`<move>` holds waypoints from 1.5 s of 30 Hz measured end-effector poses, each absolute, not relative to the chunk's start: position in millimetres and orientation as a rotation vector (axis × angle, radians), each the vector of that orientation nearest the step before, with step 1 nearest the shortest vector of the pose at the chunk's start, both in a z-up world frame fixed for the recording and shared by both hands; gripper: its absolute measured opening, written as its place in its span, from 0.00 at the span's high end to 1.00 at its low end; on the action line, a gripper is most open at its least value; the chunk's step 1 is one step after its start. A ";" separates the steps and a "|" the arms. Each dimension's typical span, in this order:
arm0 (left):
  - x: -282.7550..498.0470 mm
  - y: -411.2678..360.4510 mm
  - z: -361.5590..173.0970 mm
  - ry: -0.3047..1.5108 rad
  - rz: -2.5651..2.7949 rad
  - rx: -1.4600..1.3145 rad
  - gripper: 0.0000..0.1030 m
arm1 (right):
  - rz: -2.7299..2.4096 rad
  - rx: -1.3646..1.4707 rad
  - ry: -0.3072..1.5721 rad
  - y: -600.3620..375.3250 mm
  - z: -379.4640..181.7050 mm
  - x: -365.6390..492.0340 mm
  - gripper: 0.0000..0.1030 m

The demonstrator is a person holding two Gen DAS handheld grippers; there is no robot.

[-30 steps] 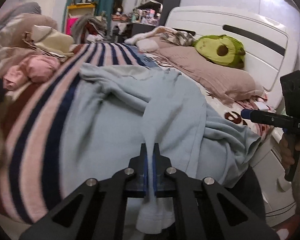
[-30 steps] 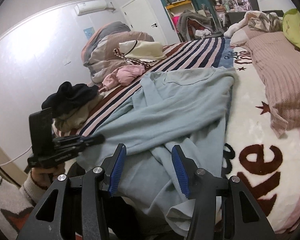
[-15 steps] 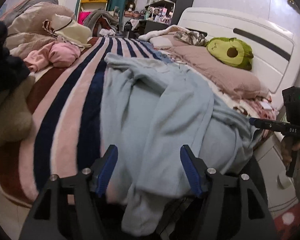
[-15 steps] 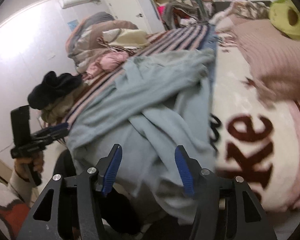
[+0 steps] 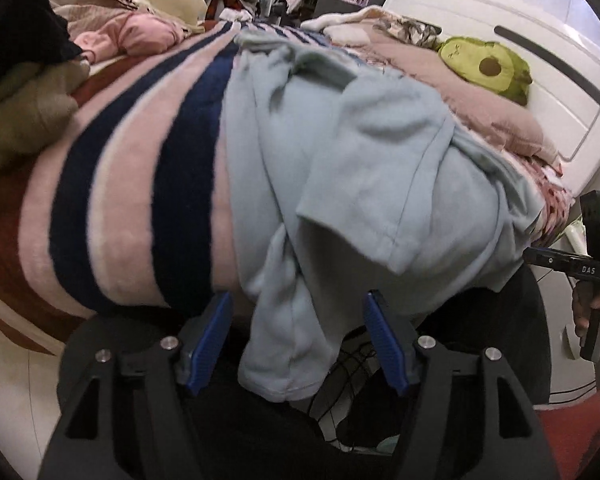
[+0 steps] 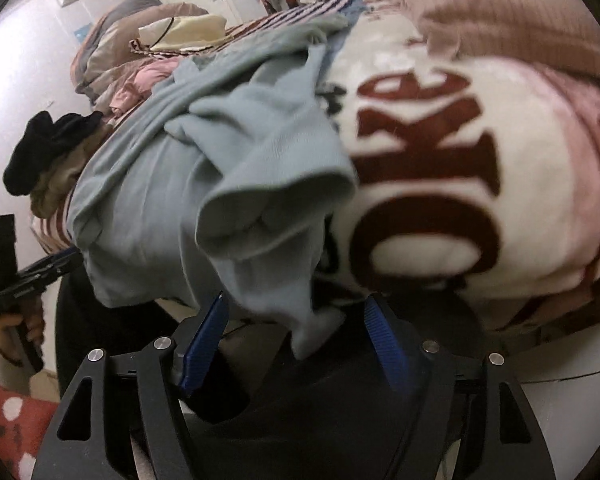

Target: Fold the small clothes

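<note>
While both tongs [image 5: 298, 338] [image 6: 296, 338] gape, the blue top [image 5: 340, 168] overhangs the bed [image 5: 132, 168].

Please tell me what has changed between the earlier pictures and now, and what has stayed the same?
The left gripper let go of the light blue garment: it was shut on a fold a second ago and now stands open around the hanging end. The right gripper moved closer to the garment's edge. The right gripper stayed open, and the garment stayed on the bed.
</note>
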State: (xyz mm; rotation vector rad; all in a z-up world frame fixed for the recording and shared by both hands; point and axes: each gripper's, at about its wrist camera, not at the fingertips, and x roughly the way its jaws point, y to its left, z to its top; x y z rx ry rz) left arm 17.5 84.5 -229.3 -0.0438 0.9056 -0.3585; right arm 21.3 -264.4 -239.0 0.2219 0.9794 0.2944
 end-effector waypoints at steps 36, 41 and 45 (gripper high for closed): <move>63.9 67.1 -82.4 0.545 -0.472 -0.063 0.96 | 0.704 0.272 0.661 -224.4 -97.5 90.3 0.95; 104.5 70.3 -60.6 0.497 -0.441 -0.057 0.96 | 0.644 0.278 0.611 -238.6 -79.4 127.8 0.96; 141.2 69.4 -43.7 0.464 -0.420 -0.048 0.96 | 0.594 0.273 0.584 -249.7 -67.2 164.3 0.96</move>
